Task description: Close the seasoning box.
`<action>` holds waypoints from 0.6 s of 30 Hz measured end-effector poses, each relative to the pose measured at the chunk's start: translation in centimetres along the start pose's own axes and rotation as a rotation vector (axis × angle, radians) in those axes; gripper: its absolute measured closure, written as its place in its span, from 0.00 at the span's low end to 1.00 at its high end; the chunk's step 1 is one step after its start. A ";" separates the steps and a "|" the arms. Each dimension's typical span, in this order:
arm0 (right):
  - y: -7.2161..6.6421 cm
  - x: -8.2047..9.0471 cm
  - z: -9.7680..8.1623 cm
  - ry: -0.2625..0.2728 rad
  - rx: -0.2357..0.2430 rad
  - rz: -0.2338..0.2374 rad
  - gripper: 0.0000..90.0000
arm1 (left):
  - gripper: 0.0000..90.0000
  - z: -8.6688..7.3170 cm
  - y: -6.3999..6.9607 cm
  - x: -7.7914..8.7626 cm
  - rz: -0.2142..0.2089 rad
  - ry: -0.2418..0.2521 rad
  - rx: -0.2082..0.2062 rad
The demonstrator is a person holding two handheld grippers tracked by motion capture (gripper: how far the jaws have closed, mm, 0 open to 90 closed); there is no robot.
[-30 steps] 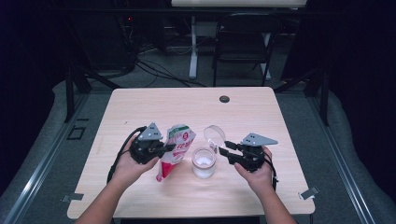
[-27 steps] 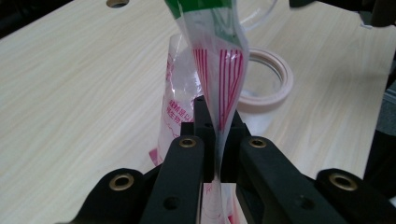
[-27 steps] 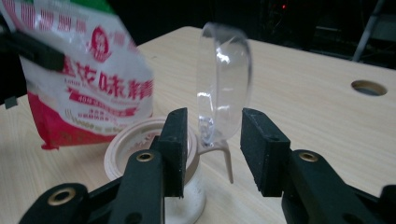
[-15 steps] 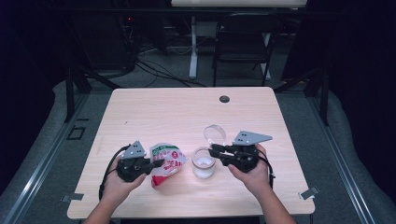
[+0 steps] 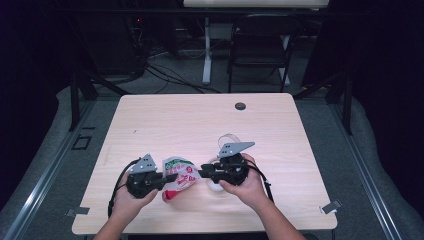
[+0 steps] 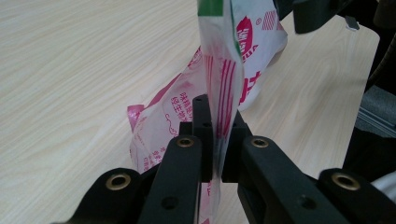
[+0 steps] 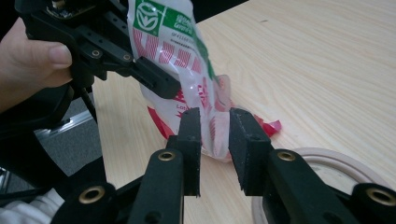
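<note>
A white, red and green snack bag (image 5: 178,176) stands on the table near the front edge. My left gripper (image 5: 169,177) is shut on its edge, the pads pinching the film (image 6: 219,93). My right gripper (image 5: 202,173) points left at the bag's other side. Its jaws have narrowed in the last second but stay open, and a corner of the bag (image 7: 214,126) sits in the gap between the fingertips (image 7: 191,126), with no pad pressing on it. The left gripper (image 7: 161,84) clamps the bag farther off in the right gripper view.
A clear cup (image 5: 216,188) sits under my right hand; its pale rim (image 7: 336,161) lies just right of the jaws. A clear lid (image 5: 229,139) lies behind it. A small dark disc (image 5: 240,106) is set in the table's far side.
The left gripper lowered the bag toward the front of the table. The right gripper moved left over the cup to the bag, and its jaws narrowed.
</note>
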State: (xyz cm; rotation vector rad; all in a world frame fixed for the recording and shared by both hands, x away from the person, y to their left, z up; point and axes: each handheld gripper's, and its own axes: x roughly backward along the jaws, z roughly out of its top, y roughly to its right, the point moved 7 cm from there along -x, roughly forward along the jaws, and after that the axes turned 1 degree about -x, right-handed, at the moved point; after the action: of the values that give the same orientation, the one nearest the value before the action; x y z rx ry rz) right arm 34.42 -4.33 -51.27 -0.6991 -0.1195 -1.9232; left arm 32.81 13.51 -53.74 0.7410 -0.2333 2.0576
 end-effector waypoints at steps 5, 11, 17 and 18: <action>-0.3 -1.3 -0.3 -0.030 0.018 -0.004 0.84 | 0.98 -0.1 0.1 0.0 -0.001 0.003 0.000; -0.5 -2.3 -0.5 -0.060 0.033 -0.012 0.86 | 0.97 -0.3 0.4 -0.2 0.000 0.003 -0.009; -0.7 -3.1 -0.5 -0.066 0.044 -0.005 1.00 | 0.95 -0.8 0.5 0.0 0.017 0.006 0.002; -0.7 -3.1 -0.5 -0.066 0.044 -0.004 1.00 | 0.93 -0.9 0.4 0.0 0.021 0.009 0.003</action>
State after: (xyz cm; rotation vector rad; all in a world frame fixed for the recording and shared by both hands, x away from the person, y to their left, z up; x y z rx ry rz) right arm 34.54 -1.69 -53.12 -0.7335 -0.2039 -1.8958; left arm 32.10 13.62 -54.43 0.7345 -0.2336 2.0812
